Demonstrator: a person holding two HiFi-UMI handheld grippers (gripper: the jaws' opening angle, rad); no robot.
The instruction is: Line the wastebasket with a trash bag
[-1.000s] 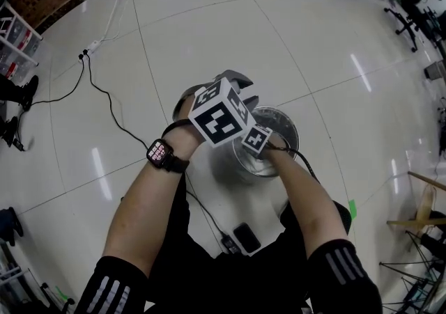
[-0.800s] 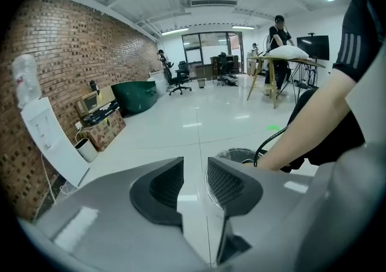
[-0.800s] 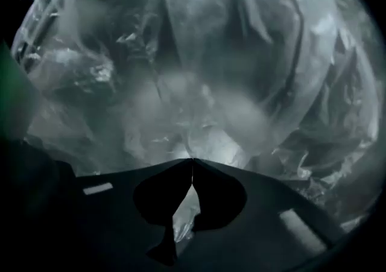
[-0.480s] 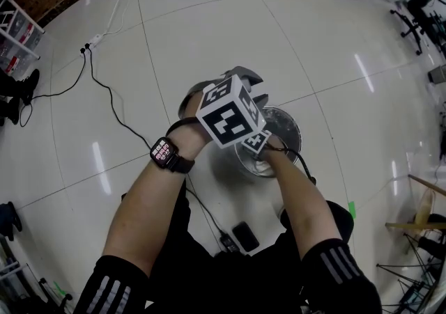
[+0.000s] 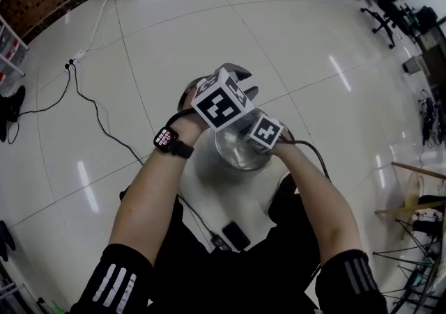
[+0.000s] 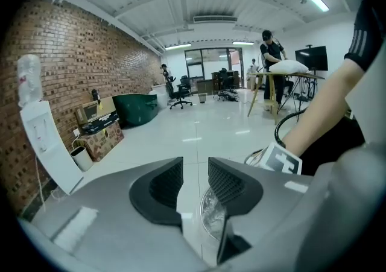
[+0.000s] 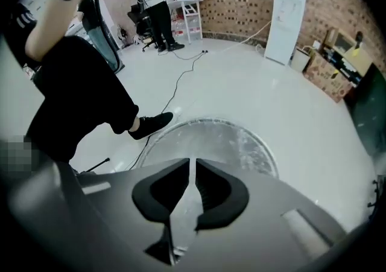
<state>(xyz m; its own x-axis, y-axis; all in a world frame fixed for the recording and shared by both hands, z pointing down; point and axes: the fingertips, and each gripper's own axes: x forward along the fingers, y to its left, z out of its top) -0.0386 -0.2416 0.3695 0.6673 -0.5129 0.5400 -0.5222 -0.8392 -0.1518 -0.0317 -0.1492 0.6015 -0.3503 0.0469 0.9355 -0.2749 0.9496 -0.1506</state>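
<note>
My right gripper [image 7: 193,173] has its jaws only a narrow slit apart. They have just been opening, and I see nothing pinched between them. My left gripper [image 6: 195,174] stands with a wider gap, and it is empty too; through the gap I see only floor and a piece of the rim.

The basket [image 7: 201,121] stands upright on the floor [image 5: 174,20], just in front of my legs, with its mouth up. Its long axis is vertical. The clear bag [image 7: 248,147] lies inside it, and the film seems folded over the rim all around, though on the near side my own jaws hide it.

The relation that matters is this: the mouth is straight below my right fingers, which point steeply down into it. My left fingers are beside the rim and point more level, past it. So the right hand is the nearer one for any last tuck of the film.

Compared with a second ago, my right gripper was low in the mouth with its jaws together. Now it is higher, clear above the rim. The left has shifted only a little.
</note>
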